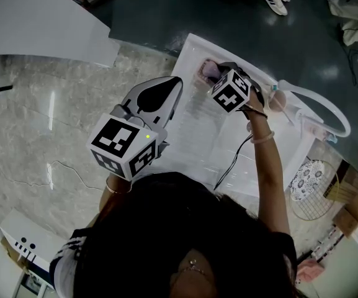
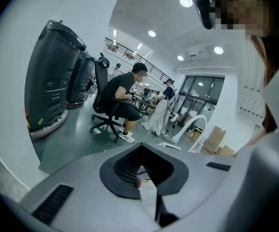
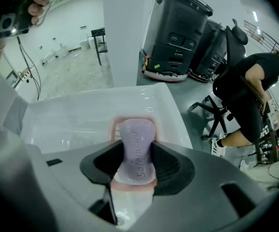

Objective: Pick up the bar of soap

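A lilac bar of soap [image 3: 137,149] stands between the two black pads of my right gripper [image 3: 137,164], which is shut on it. Right under it lies a pink soap dish [image 3: 114,125] on the rim of the white sink [image 3: 81,117]. From the head view the right gripper [image 1: 219,74] is at the sink's far corner, over the soap [image 1: 211,72] and the sink [image 1: 206,144]. My left gripper [image 1: 168,87] hangs in the air above the counter's edge, left of the sink. Its jaws [image 2: 141,175] are shut with nothing in them.
A grey marble counter [image 1: 36,135] lies to the left. A white curved tube [image 1: 327,107] and a round wire rack [image 1: 312,191] sit right of the sink. A black cable [image 1: 234,160] runs across the basin. Black machines [image 2: 50,76] and a seated person [image 2: 120,100] are across the room.
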The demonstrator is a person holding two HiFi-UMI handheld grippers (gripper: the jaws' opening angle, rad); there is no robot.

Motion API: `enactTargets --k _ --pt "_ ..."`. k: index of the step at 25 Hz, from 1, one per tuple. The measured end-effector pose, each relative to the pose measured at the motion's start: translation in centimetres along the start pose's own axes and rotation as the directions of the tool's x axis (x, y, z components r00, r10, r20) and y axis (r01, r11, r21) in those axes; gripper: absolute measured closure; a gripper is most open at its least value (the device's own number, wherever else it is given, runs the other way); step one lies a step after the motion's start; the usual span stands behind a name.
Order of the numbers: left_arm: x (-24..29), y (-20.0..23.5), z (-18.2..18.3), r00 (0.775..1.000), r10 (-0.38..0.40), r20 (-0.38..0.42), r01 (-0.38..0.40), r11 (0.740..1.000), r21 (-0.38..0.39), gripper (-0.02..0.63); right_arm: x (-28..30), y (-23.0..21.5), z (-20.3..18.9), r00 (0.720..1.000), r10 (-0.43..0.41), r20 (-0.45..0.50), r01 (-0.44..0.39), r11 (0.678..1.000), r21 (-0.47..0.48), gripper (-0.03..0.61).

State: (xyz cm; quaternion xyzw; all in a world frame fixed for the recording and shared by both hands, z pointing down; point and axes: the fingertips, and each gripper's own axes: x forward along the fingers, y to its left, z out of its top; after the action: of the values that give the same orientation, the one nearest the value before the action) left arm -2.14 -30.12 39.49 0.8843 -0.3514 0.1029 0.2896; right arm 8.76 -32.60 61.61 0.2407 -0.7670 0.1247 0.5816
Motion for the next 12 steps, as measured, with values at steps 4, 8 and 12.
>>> enactTargets --k 4,8,12 --pt "-0.3 -0.4 0.2 1.000 -0.004 0.004 0.004 1.000 0.010 0.614 -0.6 -0.2 0.0 1.000 -0.017 0.021 0.016 1.000 0.015 0.393" --pt "-0.5 -0.9 0.5 1.000 -0.011 0.010 0.010 1.000 0.022 0.614 -1.6 -0.4 0.5 0.998 -0.031 0.047 0.029 0.999 0.031 0.393" --pt "-0.8 -1.7 0.5 1.000 -0.023 0.018 0.022 0.999 0.037 0.614 -2.8 -0.4 0.7 0.996 -0.048 0.076 0.044 0.998 0.053 0.393"
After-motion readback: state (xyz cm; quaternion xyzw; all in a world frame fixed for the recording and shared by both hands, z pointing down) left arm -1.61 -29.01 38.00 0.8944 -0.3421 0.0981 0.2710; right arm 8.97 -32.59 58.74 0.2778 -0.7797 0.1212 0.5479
